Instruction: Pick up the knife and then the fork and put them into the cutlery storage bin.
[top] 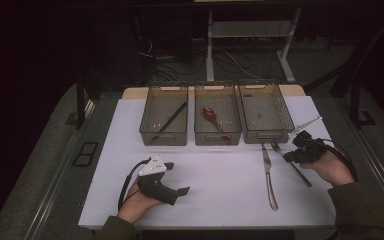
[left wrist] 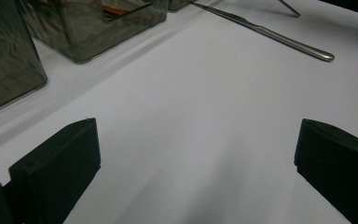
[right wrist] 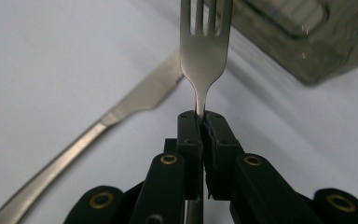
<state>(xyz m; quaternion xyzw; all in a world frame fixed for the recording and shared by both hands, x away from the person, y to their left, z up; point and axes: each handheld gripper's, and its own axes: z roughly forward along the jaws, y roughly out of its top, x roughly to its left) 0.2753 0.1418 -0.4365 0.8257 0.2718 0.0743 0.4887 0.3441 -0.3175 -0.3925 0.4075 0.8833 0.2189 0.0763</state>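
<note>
Now the right gripper has its jaws clamped tight on the neck of the fork, just below the tines, which stick out straight ahead of the pads. That is a grip chosen for control: pinched at the narrow neck, the fork cannot swivel, and the handle trails back underneath toward the hand. In the high view the fork's handle slants down to the white table, so one end looks lifted while the other looks to rest on the surface. Just beside the gripper lies the knife, flat and untouched, waiting its turn. Ahead of the tines stands the nearest bin, the likely drop point, since its neighbours already hold a red spoon and a dark stick. Well apart, the left gripper rests on the table, jaws spread wide with nothing between them, staying out of the way.
</note>
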